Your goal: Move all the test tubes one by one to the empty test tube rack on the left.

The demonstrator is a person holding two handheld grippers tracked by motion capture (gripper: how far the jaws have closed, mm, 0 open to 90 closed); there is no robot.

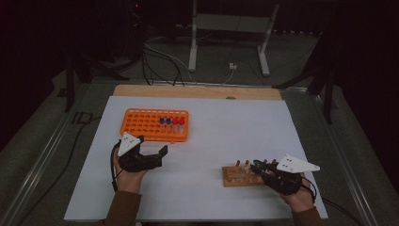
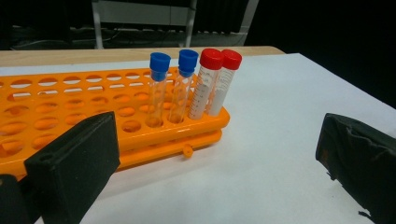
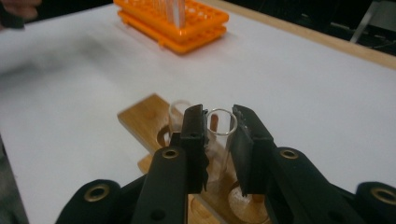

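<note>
Gripping an open glass tube [image 3: 220, 133] that stands in the wooden rack [image 1: 234, 175], the right gripper [image 1: 258, 166] has its jaws clamped on it. The left gripper [image 1: 151, 148], jaws apart, hovers near the orange rack [image 1: 141, 123] on the tabletop [image 1: 221, 136].

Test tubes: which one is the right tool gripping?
The uncapped clear tube in the wooden rack, pinched between the right tool pads. The four capped tubes stand in the orange rack.

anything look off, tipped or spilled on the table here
Nothing stands out. The four capped tubes stand upright in the orange rack, the wooden rack sits flat, and the right gripper is closed on an upright open glass tube. No spills.
</note>
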